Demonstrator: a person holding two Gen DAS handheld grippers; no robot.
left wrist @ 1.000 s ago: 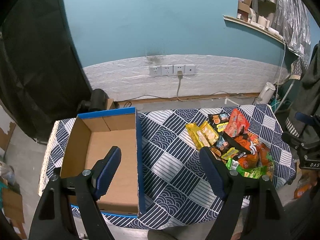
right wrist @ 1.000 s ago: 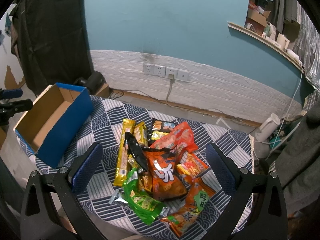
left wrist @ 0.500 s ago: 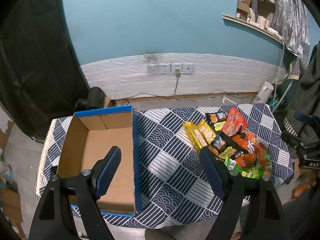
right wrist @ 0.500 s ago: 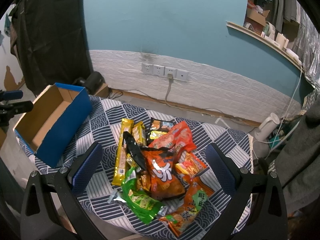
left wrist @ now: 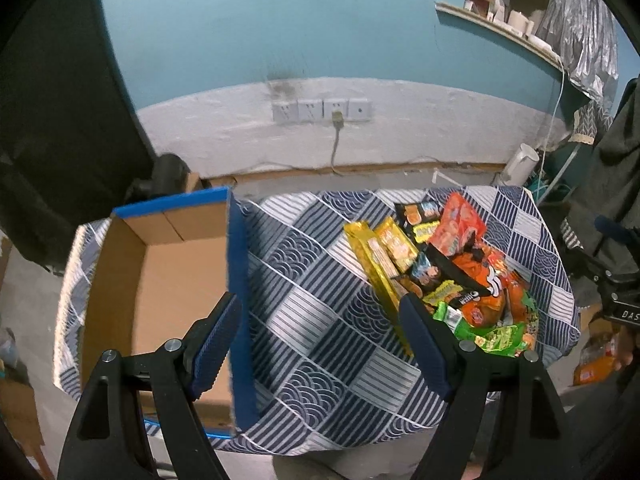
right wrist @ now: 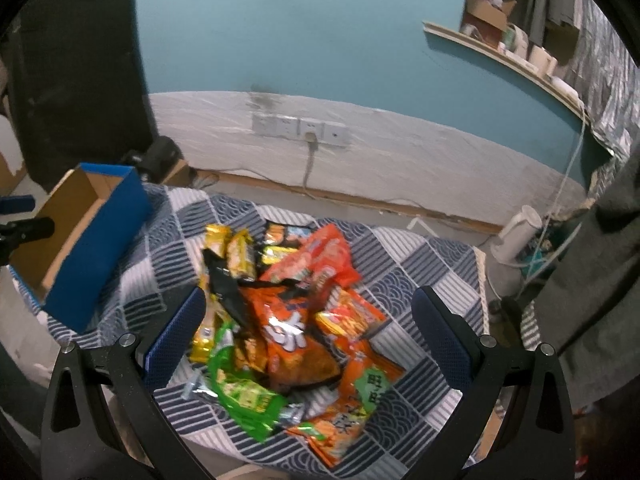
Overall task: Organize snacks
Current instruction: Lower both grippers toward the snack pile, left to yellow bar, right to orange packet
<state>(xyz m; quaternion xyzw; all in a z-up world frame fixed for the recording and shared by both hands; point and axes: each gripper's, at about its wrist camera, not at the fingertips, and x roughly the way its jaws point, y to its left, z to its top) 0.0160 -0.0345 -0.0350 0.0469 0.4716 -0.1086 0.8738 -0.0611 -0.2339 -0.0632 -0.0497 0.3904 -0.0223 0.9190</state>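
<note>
Currently nothing picked yet. Left gripper (left wrist: 320, 336) spread wide, empty, hanging above the bare patterned cloth between the cardboard box (left wrist: 160, 280) and the snack pile (left wrist: 448, 276). Right gripper (right wrist: 308, 332) also spread wide, empty, hovering over the pile with a finger on either side of it, not touching any pack as far as I can tell.

Where things are:
- Snacks all heaped on the right half of the counter (left wrist: 312, 320), overlapping each other.
- Box on the left end, open top, blue outside, looks empty inside.

Handling guess:
- All light, soft foil or plastic bags. Air-filled ones will crush and slide if squeezed mid-body.
- Surfaces glossy, so likely slippery. Best bet is pinching a crimped seal edge or a corner.
- Big orange chip bag (right wrist: 288, 336) sits on top at the centre, easiest first pick; take its top seam.
- Long yellow packs (left wrist: 372, 264) at the left rim of the pile look flatter and stiffer; grab one end, across the narrow width.
- Green pack (right wrist: 244, 396) at the near edge is partly under others, would drag neighbours if pulled.

Risk: overlapping packs come up together, or the cloth gets caught by a low finger.
</note>
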